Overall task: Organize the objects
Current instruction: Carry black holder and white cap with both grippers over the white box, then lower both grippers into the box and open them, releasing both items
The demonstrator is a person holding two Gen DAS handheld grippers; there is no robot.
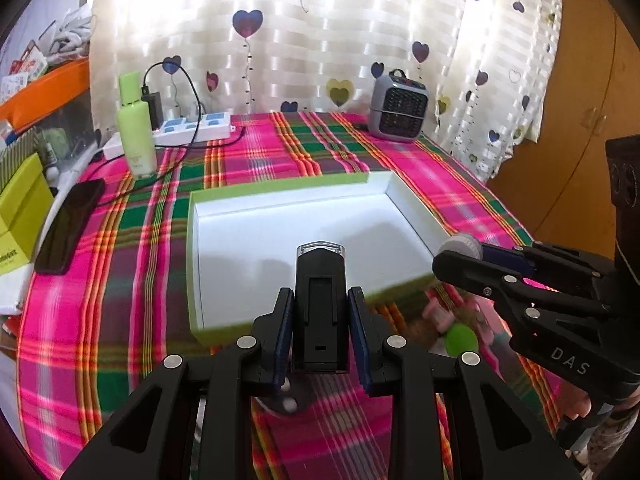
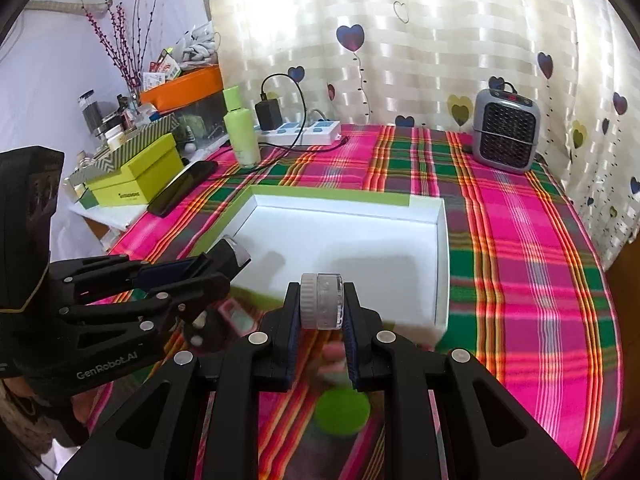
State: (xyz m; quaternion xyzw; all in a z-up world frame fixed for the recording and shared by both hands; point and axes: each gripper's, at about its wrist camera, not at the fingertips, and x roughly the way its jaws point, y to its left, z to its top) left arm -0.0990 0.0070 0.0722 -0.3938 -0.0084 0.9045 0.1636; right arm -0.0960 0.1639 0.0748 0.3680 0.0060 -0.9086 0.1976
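Note:
A shallow white box with a green rim (image 1: 280, 186) (image 2: 440, 240) lies open on the plaid tablecloth. My left gripper (image 1: 320, 332) is shut on a black clip-on light (image 1: 320, 300) and holds it over the box's near edge; it also shows in the right wrist view (image 2: 232, 258). My right gripper (image 2: 322, 320) is shut on a small clear round jar with a white lid (image 2: 322, 300), near the box's near right corner; the jar shows in the left wrist view (image 1: 460, 245). A green round thing (image 2: 342, 410) (image 1: 462, 339) and a pink item (image 2: 238, 316) lie on the cloth below.
A green bottle (image 1: 136, 132), a white power strip with charger (image 1: 192, 126), a black phone (image 1: 70, 226) and a grey mini heater (image 1: 398, 106) stand around the box. Green boxes (image 2: 136, 176) and clutter fill the left side. A curtain hangs behind.

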